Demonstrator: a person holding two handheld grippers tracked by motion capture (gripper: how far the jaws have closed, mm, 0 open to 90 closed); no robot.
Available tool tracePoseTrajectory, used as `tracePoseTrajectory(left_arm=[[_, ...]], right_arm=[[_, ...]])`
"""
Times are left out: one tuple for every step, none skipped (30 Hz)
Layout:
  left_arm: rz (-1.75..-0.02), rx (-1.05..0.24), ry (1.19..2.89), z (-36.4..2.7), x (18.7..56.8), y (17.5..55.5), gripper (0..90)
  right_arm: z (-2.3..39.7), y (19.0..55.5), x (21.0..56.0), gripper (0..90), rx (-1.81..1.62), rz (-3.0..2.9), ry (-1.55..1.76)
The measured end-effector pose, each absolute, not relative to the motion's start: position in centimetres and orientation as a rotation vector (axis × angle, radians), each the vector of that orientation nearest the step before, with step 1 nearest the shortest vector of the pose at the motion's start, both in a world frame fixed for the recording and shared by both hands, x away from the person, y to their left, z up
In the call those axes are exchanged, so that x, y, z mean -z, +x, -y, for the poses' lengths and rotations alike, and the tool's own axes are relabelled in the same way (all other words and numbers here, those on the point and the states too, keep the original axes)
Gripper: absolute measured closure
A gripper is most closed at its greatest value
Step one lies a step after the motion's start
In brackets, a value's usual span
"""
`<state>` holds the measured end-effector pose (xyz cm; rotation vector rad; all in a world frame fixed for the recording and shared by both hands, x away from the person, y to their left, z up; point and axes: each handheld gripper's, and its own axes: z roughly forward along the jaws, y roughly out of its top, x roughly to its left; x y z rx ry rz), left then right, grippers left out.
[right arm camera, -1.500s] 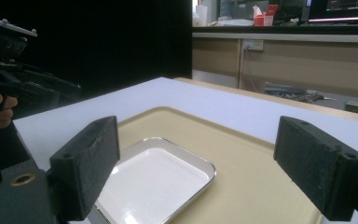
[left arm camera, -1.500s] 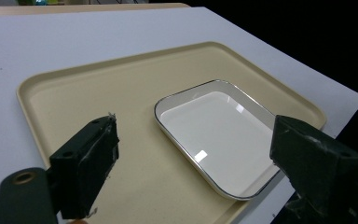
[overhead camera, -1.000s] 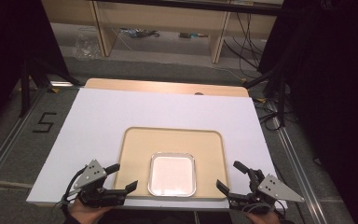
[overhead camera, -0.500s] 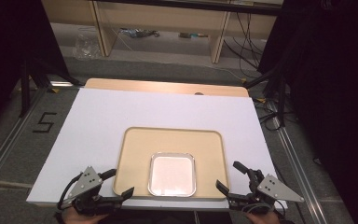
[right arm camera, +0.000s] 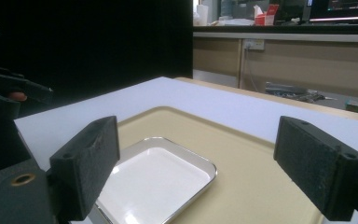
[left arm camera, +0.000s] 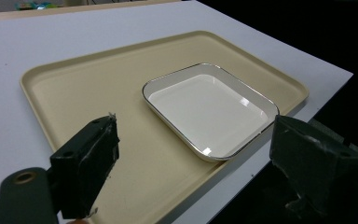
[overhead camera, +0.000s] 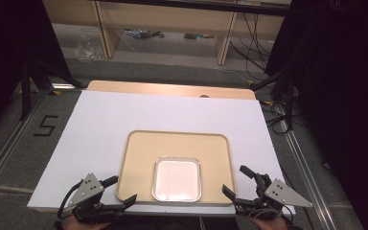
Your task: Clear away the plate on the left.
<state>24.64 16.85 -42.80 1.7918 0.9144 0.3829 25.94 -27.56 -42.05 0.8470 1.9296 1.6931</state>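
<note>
On the near half of the beige tray [overhead camera: 177, 143] lies a single square dish [overhead camera: 177, 178], white inside with rounded corners and a thin shiny metallic rim; its glossy bottom catches the light. In the left gripper view the dish [left arm camera: 210, 110] sits toward the tray's [left arm camera: 98, 93] near edge, and in the right gripper view the dish [right arm camera: 154, 182] lies flat on the tray [right arm camera: 251, 172]. There is one dish, one tray, and two grippers. The tray rests on the white table [overhead camera: 100, 129], close to its near edge and roughly centred between its sides.

The left hand-held gripper [overhead camera: 117, 191] hangs at the near edge of the table just beside the tray's near left corner, its jaws spread wide and holding nothing, pointing rightward toward the tray. The right hand-held gripper [overhead camera: 237, 181] sits at the tray's near right corner, jaws likewise wide apart and empty, angled leftward. Neither touches the dish. Grey three-cornered plates sit on top of both, and a bit of each hand shows at the bottom edge of the high view.
</note>
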Motion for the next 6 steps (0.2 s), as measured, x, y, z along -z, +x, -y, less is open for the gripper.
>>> tracePoseTrajectory(left_arm=[[-0.9, -0.39, 1.801, -16.92, 42.78, 24.72, 15.3], [-0.901, -0.389, 1.801, -16.92, 42.79, 24.72, 15.2], [-0.905, -0.386, 1.798, -16.91, 42.8, 24.72, 15.3], [-0.905, -0.387, 1.8, -16.93, 42.8, 24.74, 15.2], [-0.91, -0.39, 1.801, -16.92, 42.8, 24.74, 15.3], [-0.918, -0.375, 1.788, -16.83, 42.88, 24.74, 15.3]], right_arm=[[27.66, 26.03, 42.04, 15.1, -1.674, -1.925, 0.827], [27.57, 25.94, 42.07, 15.1, -1.68, -1.923, 0.852], [27.48, 25.9, 42.09, 15.1, -1.685, -1.92, 0.869], [27.61, 25.97, 42.04, 15.1, -1.673, -1.92, 0.843], [27.65, 25.98, 42.02, 15.1, -1.674, -1.922, 0.832], [27.54, 25.86, 42.05, 15.1, -1.697, -1.929, 0.856]])
